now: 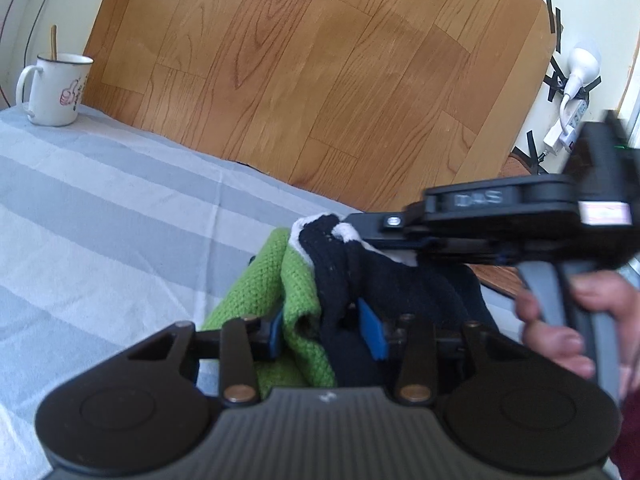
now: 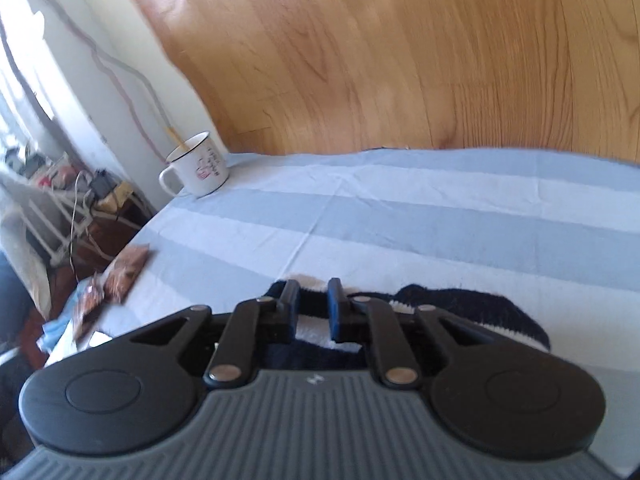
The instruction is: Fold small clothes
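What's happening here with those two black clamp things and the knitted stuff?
A person is working on small knitted clothes on a striped cloth, a hand-held gripper in each hand. The left gripper has green knitwear and a dark navy piece bunched between its jaws. The right gripper pinches the navy piece's white-trimmed edge. A mug stands at the far corner.

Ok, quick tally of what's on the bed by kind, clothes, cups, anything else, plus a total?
Knit clothes: 2, a green one and a navy-and-white one, bunched together
Mugs: 1, white, with a stick in it
Brown packets: 2, at the bed's edge; blurred, count unsure
Total: 5
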The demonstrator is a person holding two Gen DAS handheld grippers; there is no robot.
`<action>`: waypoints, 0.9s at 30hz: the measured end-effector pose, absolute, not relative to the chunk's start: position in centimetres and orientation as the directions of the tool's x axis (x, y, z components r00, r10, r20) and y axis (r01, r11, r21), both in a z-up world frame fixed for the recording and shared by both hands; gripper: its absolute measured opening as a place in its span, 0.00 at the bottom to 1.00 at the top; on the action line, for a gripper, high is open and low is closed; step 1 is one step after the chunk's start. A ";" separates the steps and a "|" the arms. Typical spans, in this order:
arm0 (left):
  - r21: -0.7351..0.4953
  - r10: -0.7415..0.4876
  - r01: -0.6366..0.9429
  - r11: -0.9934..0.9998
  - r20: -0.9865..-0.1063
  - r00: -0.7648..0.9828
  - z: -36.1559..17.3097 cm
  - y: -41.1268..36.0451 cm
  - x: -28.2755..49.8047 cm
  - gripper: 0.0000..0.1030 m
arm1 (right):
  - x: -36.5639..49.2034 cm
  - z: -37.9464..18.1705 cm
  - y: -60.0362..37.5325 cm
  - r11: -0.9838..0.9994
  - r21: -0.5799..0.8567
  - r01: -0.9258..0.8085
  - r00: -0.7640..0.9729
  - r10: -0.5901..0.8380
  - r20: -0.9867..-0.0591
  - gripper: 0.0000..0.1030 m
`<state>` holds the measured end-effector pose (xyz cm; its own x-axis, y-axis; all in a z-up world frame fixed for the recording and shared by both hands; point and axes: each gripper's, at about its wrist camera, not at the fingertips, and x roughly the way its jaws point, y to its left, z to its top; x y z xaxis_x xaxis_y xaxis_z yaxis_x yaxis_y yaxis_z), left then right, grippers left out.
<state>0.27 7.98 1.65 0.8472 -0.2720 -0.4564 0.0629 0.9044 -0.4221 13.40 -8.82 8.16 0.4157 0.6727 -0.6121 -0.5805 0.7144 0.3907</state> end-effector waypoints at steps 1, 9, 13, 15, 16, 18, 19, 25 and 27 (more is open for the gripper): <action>-0.415 -0.267 0.064 0.907 -0.453 0.850 1.8 7.9 0.1 0.36 | 13.9 7.9 -8.9 0.717 0.406 -0.566 0.410 0.672 -0.616 0.12; -0.428 -0.278 0.068 0.901 -0.452 0.848 1.9 7.9 0.0 0.36 | 13.4 7.2 -8.9 0.731 0.385 -0.564 0.446 0.662 -0.603 0.11; -0.429 -0.282 0.071 0.901 -0.452 0.846 1.9 8.0 0.0 0.36 | 12.6 7.1 -9.0 0.735 0.361 -0.573 0.479 0.658 -0.581 0.11; -0.429 -0.283 0.071 0.900 -0.452 0.846 1.9 8.0 0.1 0.36 | 12.4 7.1 -8.9 0.740 0.348 -0.576 0.493 0.654 -0.574 0.12; -0.435 -0.286 0.072 0.898 -0.451 0.845 1.8 8.1 0.1 0.36 | 12.4 7.2 -8.9 0.740 0.350 -0.575 0.499 0.656 -0.567 0.12; -0.450 -0.298 0.076 0.890 -0.448 0.843 1.8 8.4 0.1 0.36 | 11.9 7.7 -9.3 0.738 0.359 -0.571 0.509 0.661 -0.552 0.15; -0.457 -0.305 0.079 0.886 -0.446 0.842 1.8 8.4 0.1 0.37 | 11.5 8.3 -9.6 0.739 0.368 -0.564 0.518 0.664 -0.540 0.19; -0.498 -0.336 0.110 0.860 -0.392 0.856 2.2 8.9 -0.6 0.36 | 8.5 12.5 -14.5 0.731 0.413 -0.543 0.617 0.681 -0.395 0.34; -0.537 -0.358 0.124 0.835 -0.357 0.863 2.4 9.5 -0.8 0.36 | 7.7 12.5 -15.7 0.747 0.401 -0.531 0.633 0.664 -0.399 0.34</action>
